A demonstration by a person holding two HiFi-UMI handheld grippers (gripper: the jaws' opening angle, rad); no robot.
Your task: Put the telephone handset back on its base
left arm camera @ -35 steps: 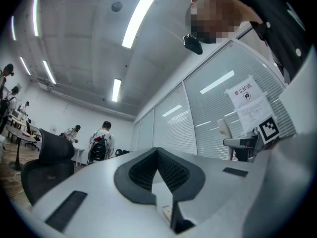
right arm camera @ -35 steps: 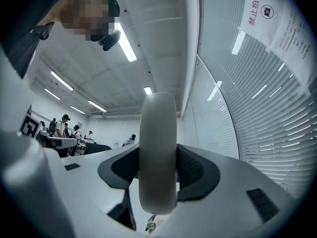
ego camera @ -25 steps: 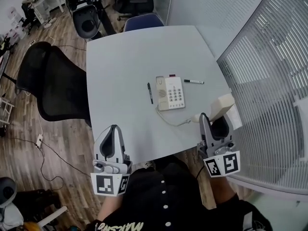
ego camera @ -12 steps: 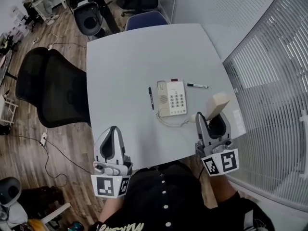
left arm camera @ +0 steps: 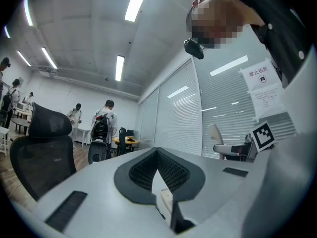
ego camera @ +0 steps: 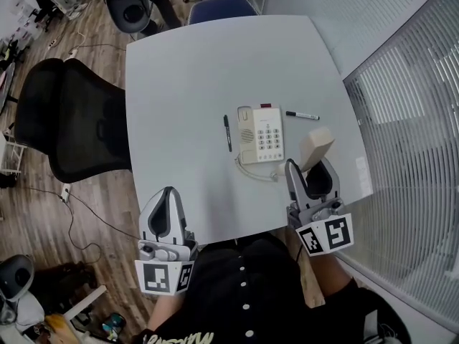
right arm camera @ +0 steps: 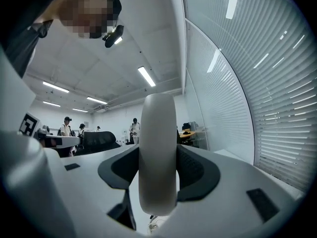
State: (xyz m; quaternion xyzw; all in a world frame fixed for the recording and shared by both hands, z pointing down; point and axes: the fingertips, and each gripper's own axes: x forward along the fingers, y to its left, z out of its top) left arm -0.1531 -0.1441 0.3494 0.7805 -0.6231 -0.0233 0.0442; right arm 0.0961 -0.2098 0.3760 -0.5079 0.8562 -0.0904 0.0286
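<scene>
right hand-held gripper (ego camera: 308, 166) clamps handset (ego camera: 316, 147)

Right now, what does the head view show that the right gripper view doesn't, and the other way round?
Only the head view: the telephone base, the black pen and the marker on either side of it, and the left tongs. Only the right gripper view: ceiling lights and people standing far off. Both: the handset pinched in the right tongs, and the window blinds.
</scene>
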